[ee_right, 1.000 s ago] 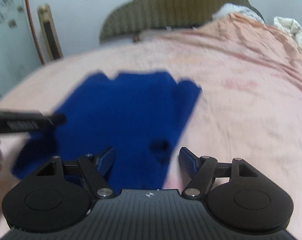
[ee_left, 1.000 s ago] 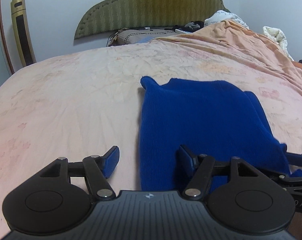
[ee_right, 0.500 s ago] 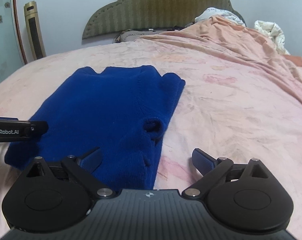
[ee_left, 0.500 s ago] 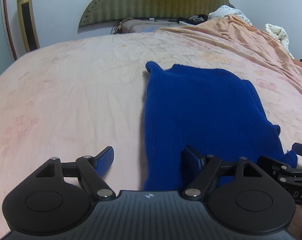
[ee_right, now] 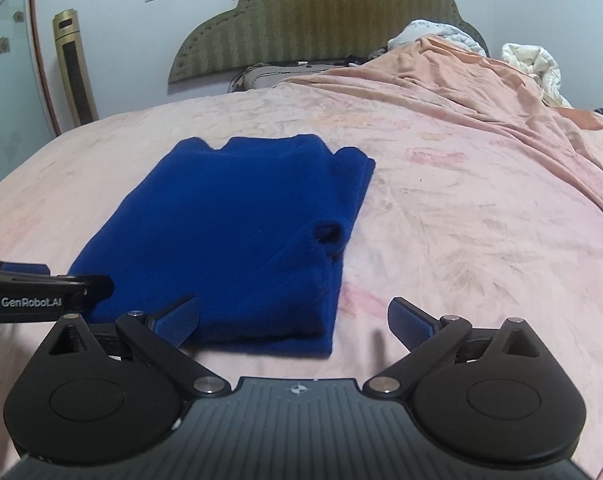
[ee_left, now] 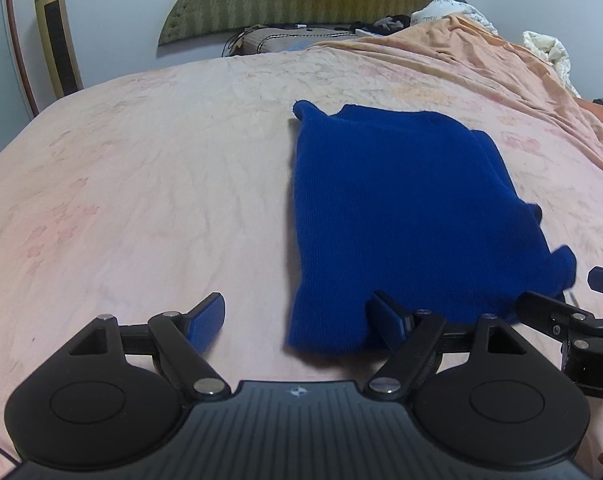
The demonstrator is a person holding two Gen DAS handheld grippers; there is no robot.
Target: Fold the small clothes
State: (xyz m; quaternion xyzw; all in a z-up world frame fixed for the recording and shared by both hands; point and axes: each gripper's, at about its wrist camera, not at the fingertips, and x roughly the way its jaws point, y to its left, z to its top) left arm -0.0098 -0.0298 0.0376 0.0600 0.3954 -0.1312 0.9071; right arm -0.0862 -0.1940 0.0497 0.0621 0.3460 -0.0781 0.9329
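A: Sweater (ee_right: 237,236), the blue knitted one, lies flat on the pink bedsheet (ee_right: 461,208), a little left of centre in the right wrist picture, and right of centre in the left wrist picture (ee_left: 401,208). Why do both tools stand at its near edge?

B: I think because a fold was just laid down. The left gripper (ee_left: 297,322) sits at the lower left corner of the cloth, and its jaws have just been opening. The right finger (ee_left: 385,318) is over the hem, the other finger is over bare sheet. Nothing is pinched between them.

A: And the right gripper (ee_right: 293,320)?

B: Released also, very wide. Its jaws have just been opening too. The lower right corner of the sweater shows between the fingers, but the pads do not press on it. So both hands have let go of the cloth, in my judgement to let it rest.

A: How does the garment look?

B: It is a neat, tall rectangle. The sides seem folded inward, because one cuff (ee_right: 327,234) shows as a dark round opening on top of the right part. At the far end I see the neckline with two small raised shoulders. The near hem looks thick, as if of several layers, and the surface is smooth with almost no wrinkles.

A: So what remains?

B: Probably one more fold, bringing the near hem toward the neckline. The knit looks soft and heavy, so it may sag if only the corners are lifted
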